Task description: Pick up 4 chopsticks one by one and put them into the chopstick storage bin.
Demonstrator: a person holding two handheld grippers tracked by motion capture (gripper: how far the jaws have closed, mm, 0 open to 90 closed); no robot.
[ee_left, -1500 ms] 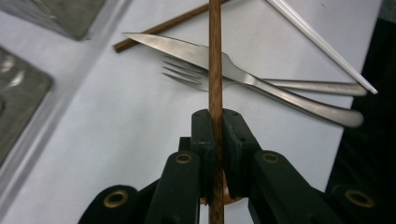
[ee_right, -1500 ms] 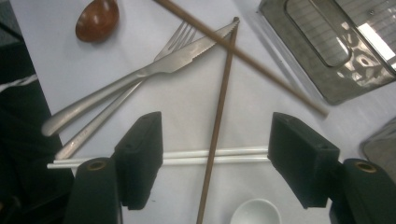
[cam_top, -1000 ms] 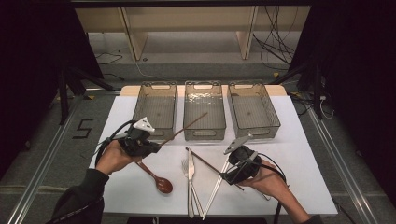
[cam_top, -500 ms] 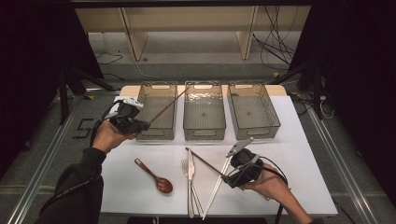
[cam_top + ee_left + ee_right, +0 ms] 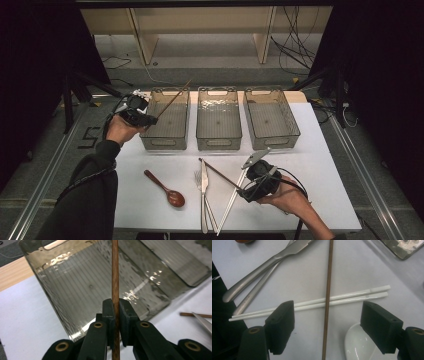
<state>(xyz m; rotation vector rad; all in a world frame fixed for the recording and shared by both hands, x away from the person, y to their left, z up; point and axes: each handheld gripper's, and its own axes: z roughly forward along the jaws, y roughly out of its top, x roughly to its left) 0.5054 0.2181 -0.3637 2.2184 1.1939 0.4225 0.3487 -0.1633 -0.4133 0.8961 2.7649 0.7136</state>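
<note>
My left gripper is shut on a brown wooden chopstick, which slants up and to the right over the left clear bin. The hand is at that bin's left side. My right gripper hovers low over the table at the front right with its jaws wide open. A second brown chopstick lies on the table and runs between those jaws, untouched. It crosses a pair of white chopsticks.
A middle bin and a right bin stand in a row with the left one. A wooden spoon, a fork and knife lie at the front. A white spoon sits under my right gripper.
My left hand has carried the brown chopstick from the middle of the table back and to the left, up to the left bin. The right hand has stayed put.
</note>
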